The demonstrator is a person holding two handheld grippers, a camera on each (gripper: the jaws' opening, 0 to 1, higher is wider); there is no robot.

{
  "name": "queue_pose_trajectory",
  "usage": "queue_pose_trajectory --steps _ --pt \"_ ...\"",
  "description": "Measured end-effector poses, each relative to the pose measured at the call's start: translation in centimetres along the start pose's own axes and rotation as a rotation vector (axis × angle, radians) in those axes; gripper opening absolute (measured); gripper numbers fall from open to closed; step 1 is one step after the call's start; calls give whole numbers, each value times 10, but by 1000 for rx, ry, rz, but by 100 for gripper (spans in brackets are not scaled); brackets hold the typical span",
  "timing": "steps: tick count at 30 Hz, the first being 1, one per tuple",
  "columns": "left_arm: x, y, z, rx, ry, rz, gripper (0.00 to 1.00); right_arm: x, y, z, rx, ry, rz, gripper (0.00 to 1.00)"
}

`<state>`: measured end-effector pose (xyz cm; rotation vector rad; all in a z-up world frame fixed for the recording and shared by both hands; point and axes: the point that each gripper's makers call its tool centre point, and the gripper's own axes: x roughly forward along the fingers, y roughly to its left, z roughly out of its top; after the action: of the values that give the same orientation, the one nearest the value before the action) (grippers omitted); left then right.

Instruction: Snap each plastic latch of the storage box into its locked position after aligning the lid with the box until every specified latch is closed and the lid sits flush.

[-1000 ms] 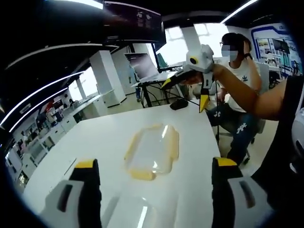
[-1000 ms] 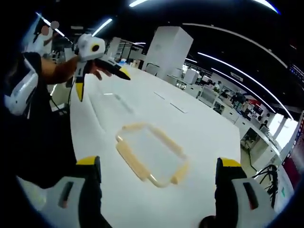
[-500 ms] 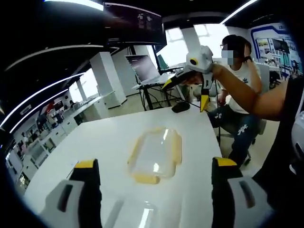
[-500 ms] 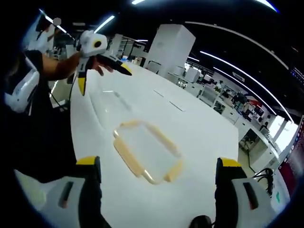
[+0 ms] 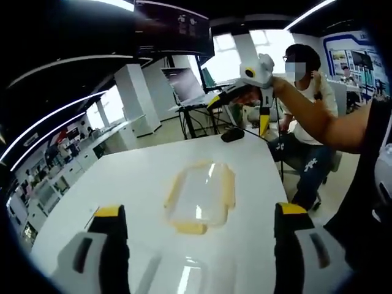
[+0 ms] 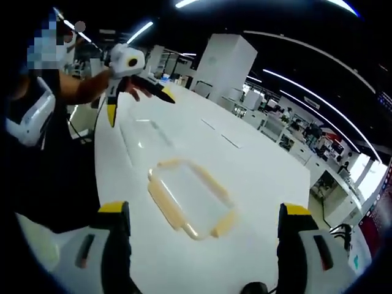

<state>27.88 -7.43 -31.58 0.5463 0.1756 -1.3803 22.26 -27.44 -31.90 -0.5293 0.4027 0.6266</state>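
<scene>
**Lid still alone on the table, both claws empty**

While the clear lid (image 5: 199, 197) lies flat on the white table (image 5: 135, 177), no latch has been touched, so I judge the task to be at its opening step: fetching the lid and lining it up with the box. A clear, box-like shape (image 5: 177, 277) sits just nearer than the lid in the left gripper view, between the jaws, but it is too faint to be sure it is the storage box.

Seen from the lid, the left gripper (image 5: 199, 245) hovers on the near side, its 2 yellow-tipped jaws spread wide with nothing between them and touching nothing. The right gripper (image 6: 202, 242) hangs above the lid from another side, its jaws equally far apart and empty; in the left gripper view it shows raised well beyond the lid, in a person's hand.

The lid's yellowish latches (image 6: 160, 197) fold along its edges. Next, 1 claw probably needs to come down on a lid edge and close there without pressing a latch.
</scene>
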Motion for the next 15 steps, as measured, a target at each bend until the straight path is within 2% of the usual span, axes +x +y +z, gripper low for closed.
queue_pose_trajectory --steps 5,15 --pt "0 10 4 8 -9 37 96 3 -2 -5 5 20 11 100" --pt "1 7 6 14 -3 26 97 -1 0 -4 -16 28 24 100"
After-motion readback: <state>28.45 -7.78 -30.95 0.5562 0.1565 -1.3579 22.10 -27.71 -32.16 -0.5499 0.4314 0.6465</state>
